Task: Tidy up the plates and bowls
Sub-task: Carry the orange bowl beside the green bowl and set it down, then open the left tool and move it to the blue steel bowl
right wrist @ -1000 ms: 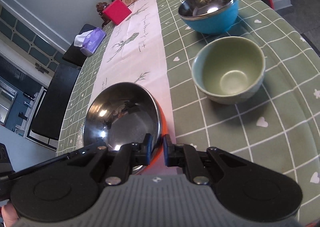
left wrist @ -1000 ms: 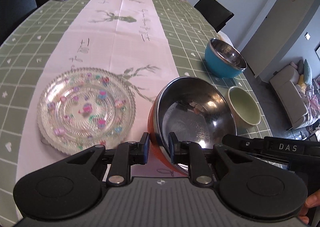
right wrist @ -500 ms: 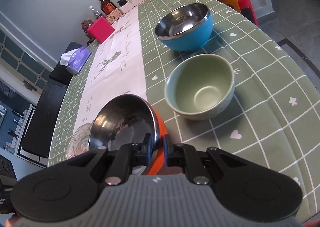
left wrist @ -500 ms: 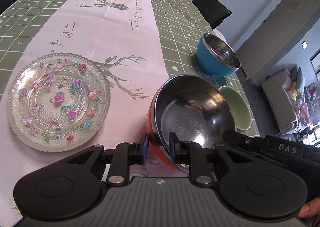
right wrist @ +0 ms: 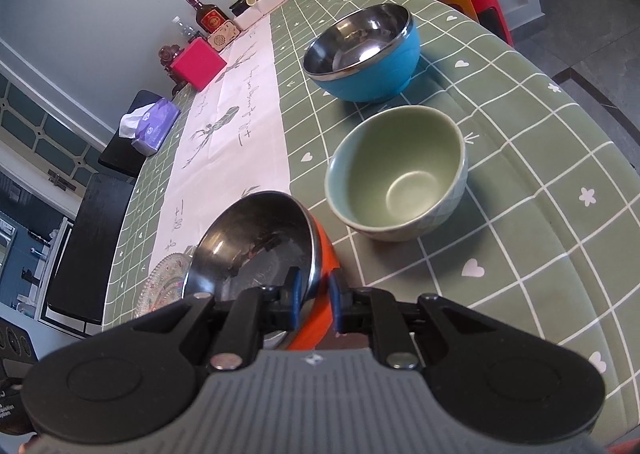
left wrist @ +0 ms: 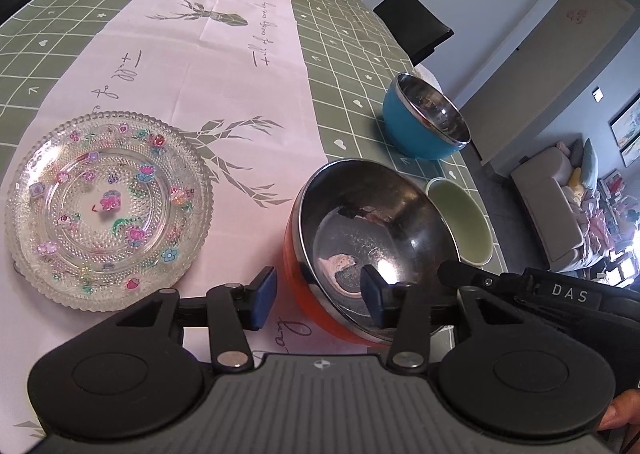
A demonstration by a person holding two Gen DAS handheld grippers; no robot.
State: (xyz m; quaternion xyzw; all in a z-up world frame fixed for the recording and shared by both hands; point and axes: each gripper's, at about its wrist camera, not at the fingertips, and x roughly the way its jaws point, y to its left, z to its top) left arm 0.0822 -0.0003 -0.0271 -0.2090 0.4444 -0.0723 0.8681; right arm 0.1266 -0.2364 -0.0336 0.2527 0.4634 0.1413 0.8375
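Steel lines the orange bowl [left wrist: 360,242], so expect it to be stiff, light and slippery at the rim; take hold on the rim wall, one pad inside and one outside. It is orange outside and mirror-bright inside, and seems tilted on the pink runner of the worktop [left wrist: 352,54]. Relative to this bowl, the glass plate [left wrist: 108,206] lies to its left, the green bowl [right wrist: 396,174] just beside it on the right, the blue bowl [right wrist: 360,54] behind that one. Your left tongs [left wrist: 316,294] have just been opening and stand wide around the rim, not pressing. Your right tongs [right wrist: 314,298] have just been opening slightly; the rim sits between them, and I cannot tell if the pads press.
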